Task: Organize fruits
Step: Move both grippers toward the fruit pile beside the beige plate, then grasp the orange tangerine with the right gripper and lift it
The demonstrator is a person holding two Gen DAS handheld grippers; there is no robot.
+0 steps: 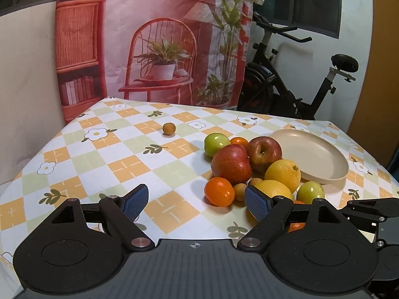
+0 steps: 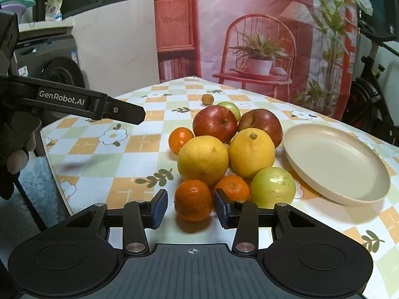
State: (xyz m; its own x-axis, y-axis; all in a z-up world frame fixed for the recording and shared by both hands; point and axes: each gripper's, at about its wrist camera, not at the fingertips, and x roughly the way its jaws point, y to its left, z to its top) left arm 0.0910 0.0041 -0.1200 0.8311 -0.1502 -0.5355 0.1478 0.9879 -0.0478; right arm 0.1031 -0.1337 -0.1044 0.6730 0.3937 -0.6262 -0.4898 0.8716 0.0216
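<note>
A pile of fruit lies on the checked tablecloth: two red apples (image 2: 215, 123), two yellow lemons (image 2: 203, 160), green apples (image 2: 272, 186) and several mandarins. A beige plate (image 2: 335, 160) sits empty right of the pile; it also shows in the left wrist view (image 1: 311, 155). My right gripper (image 2: 190, 208) is open, its jaws on either side of a mandarin (image 2: 193, 200), not touching it. My left gripper (image 1: 195, 200) is open and empty, left of a mandarin (image 1: 219, 191). A small brown fruit (image 1: 169, 128) lies alone farther back.
A printed backdrop hangs behind the table (image 1: 74, 164). An exercise bike (image 1: 299, 84) stands at the back right. The left gripper's body (image 2: 74, 102) reaches in from the left in the right wrist view. The table's left edge is close.
</note>
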